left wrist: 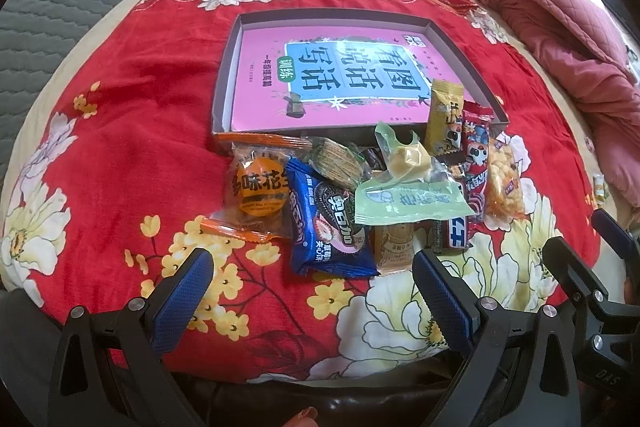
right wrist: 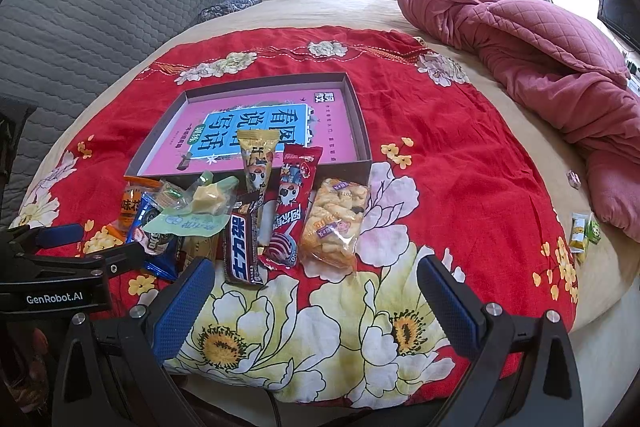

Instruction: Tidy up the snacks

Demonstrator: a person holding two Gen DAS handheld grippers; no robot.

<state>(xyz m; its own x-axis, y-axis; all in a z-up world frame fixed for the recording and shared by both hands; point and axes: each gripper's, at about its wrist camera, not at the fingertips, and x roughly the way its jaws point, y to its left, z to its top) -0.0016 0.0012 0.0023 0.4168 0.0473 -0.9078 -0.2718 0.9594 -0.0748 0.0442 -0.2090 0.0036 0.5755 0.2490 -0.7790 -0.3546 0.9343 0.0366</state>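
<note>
Left gripper (left wrist: 312,273): jaws standing wide, holding nothing, hovering before the blue cookie pack (left wrist: 328,227).
Right gripper (right wrist: 314,285): spreading wide, holding nothing.
Snack pile (right wrist: 256,215): crinkly wrappers lying heaped against the near wall of the shallow box (right wrist: 362,115), on the red floral cloth (right wrist: 460,167).
Right view only: two small packets (right wrist: 582,233), possibly sweets, lying by the pink quilt (right wrist: 540,67).
Box: holding a pink book (left wrist: 260,75).

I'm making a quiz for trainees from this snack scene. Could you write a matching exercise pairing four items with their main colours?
Things:
1. Oreo packet
2. peanut packet
3. book in the box
4. crumpled quilt

Colours:
A. pink cover with a blue panel
B. dusty rose
C. blue
D. clear with an orange label

Pairs: 1-C, 2-D, 3-A, 4-B
</note>
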